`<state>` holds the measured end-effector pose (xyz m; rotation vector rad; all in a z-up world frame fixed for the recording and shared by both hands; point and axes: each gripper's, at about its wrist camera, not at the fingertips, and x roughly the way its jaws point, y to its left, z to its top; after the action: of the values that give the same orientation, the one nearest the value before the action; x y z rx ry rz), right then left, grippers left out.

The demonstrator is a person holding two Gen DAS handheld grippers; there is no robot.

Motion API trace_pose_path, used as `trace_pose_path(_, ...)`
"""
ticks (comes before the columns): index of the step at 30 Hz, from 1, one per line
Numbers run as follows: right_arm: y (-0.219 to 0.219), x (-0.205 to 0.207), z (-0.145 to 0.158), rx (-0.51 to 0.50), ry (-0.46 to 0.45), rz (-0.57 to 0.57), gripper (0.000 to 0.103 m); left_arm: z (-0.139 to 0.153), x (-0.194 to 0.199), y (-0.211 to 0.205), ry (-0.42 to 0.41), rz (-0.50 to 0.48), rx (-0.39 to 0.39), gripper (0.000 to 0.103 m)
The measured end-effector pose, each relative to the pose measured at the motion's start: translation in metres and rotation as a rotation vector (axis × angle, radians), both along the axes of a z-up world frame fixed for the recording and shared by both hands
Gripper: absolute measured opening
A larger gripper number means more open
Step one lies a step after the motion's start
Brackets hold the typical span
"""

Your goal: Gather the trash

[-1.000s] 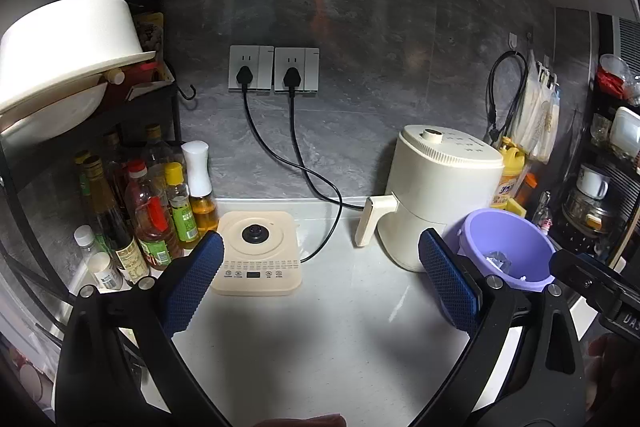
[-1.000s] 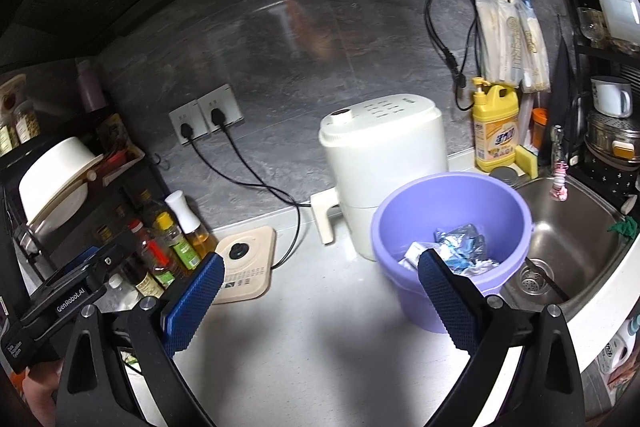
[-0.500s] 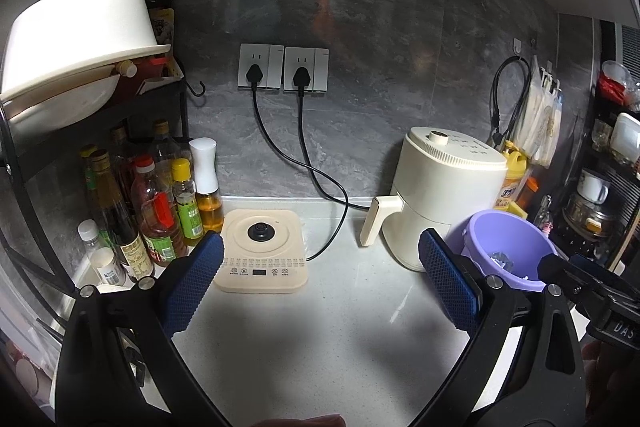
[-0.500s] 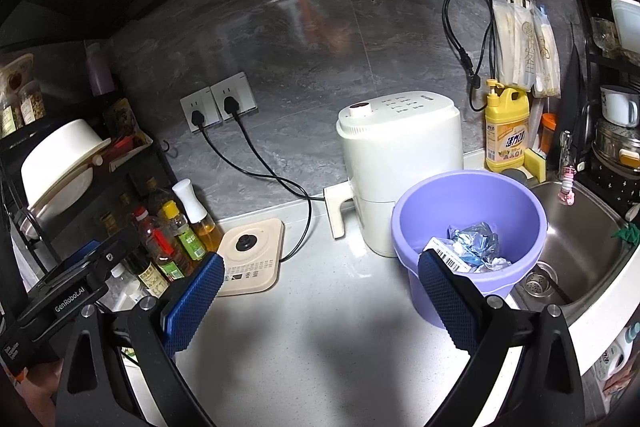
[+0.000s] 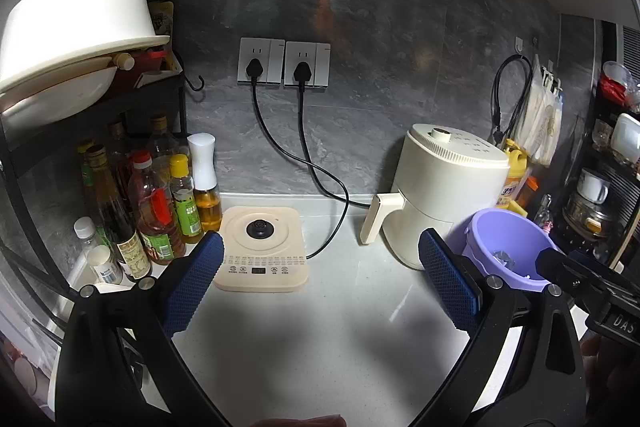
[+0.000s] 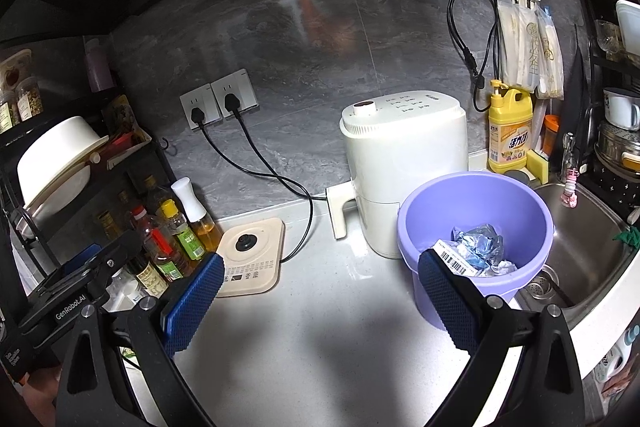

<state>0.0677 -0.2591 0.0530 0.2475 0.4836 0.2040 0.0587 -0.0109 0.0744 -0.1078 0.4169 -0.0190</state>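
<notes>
A purple bucket [image 6: 476, 203] stands on the white counter beside the sink, with crumpled silver-blue wrappers [image 6: 478, 247] and a barcoded packet [image 6: 454, 259] inside it. In the left wrist view the same purple bucket [image 5: 504, 239] sits at the right behind my fingers. My right gripper [image 6: 320, 291] hangs open above the bare counter, its right finger in front of the bucket wall. My left gripper [image 5: 320, 279] is open too, with nothing between its blue pads, above the counter in front of the induction hob.
A cream induction hob [image 5: 262, 247] and a white air fryer [image 6: 400, 171] are plugged into wall sockets [image 5: 284, 63]; their black cords cross the counter. Sauce bottles [image 5: 156, 203] and a rack with bowls [image 5: 72, 35] crowd the left. A steel sink [image 6: 576, 247] lies at the right.
Both grippers have drawn back and up from the counter, so the hob, fryer and bucket sit a little farther away. Both stay open and empty.
</notes>
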Motion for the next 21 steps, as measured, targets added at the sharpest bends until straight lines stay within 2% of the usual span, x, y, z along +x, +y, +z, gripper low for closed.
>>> trace_pose_path(21,-0.0014,0.0005,-0.0024,-0.010,0.000,-0.008,0.095,-0.0031,0.0004,-0.0002,0.005,-0.005,-0.002,0.097)
